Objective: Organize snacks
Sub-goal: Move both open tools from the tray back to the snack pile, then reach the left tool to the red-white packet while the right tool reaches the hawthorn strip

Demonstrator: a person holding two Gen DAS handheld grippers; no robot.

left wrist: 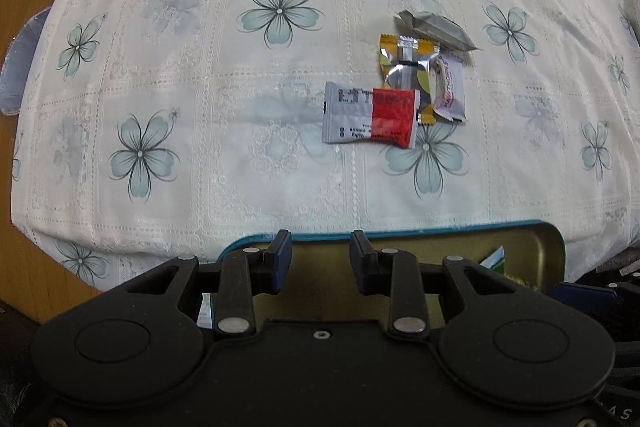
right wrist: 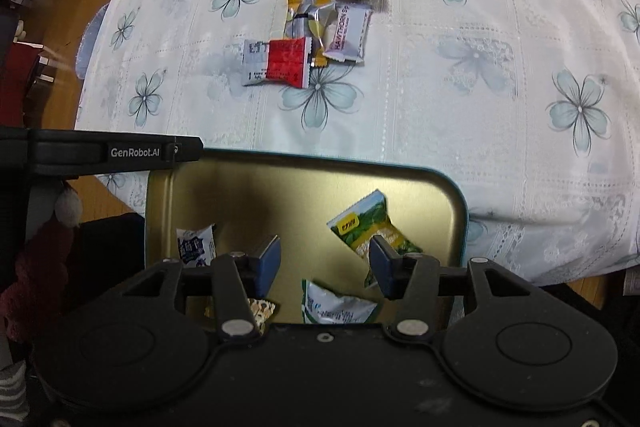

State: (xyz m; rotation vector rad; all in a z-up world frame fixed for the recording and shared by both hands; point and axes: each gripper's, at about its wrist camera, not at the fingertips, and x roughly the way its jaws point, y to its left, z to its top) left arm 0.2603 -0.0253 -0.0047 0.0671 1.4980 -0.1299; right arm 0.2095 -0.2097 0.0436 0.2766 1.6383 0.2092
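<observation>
Four wrapped snacks are lying in a loose cluster on the counter, on the white flowered tablecloth (left wrist: 280,155). A red-and-grey packet (left wrist: 370,117) is sitting at the cluster's 7 o'clock. A yellow-and-silver packet (left wrist: 408,67) is lying at the centre, its lower corner touching the red one. A white packet (left wrist: 450,91) printed with purple lettering is resting at 4 o'clock, overlapped along one edge by the yellow one. A plain silver packet (left wrist: 434,29) is sitting at 12 o'clock, just beside the others.

At the near edge of the counter a shallow tin (right wrist: 456,211) with a gold inside and a teal rim is holding more snacks: a green-and-yellow packet (right wrist: 360,223) toward 3 o'clock, a blue-and-white packet (right wrist: 194,245) at 9 o'clock, a pale green packet (right wrist: 336,307) at 6 o'clock and a tan speckled one (right wrist: 262,309) partly hidden behind a finger.

The left gripper (left wrist: 320,263) is hovering over the tin's far rim, jaws released, nothing between them. The right gripper (right wrist: 324,263) is hovering over the tin's inside, jaws parted wide and grasping nothing.
</observation>
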